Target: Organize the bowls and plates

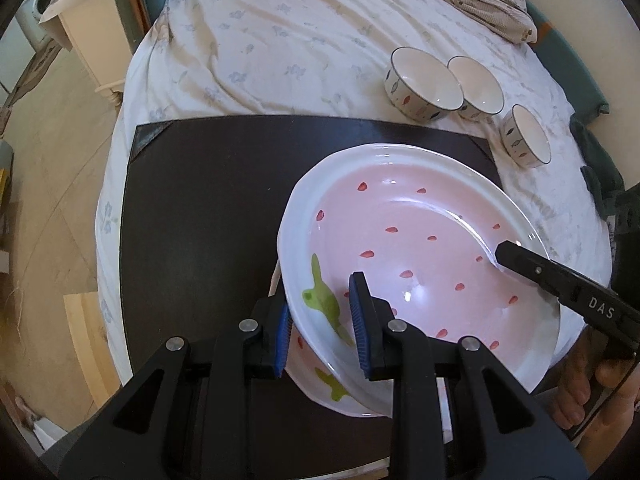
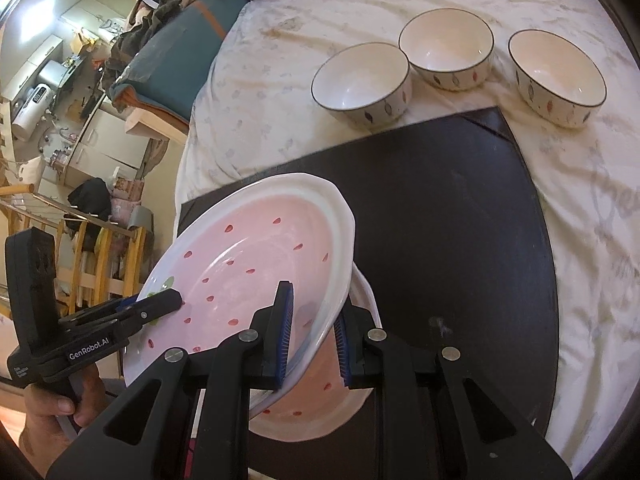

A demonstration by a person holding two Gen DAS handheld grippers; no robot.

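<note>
I hold the pink plate [image 1: 420,248] by opposite rims, left gripper [image 1: 322,320] and right gripper [image 2: 312,332] both clamped, apparently above another plate [image 2: 320,404] at the black mat's [image 2: 440,220] near edge.

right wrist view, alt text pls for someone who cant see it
Both claws grip opposite rim edges of a pink red-speckled ceramic plate, holding it tilted above a second matching plate on a dark mat. Three white dark-rimmed bowls sit beyond on the bedsheet.

A second pink plate [image 2: 316,412] lies mostly hidden beneath the held plate [image 2: 256,256] — perhaps the same pattern; the black mat's [image 2: 440,220] near edge is cut off.
</note>
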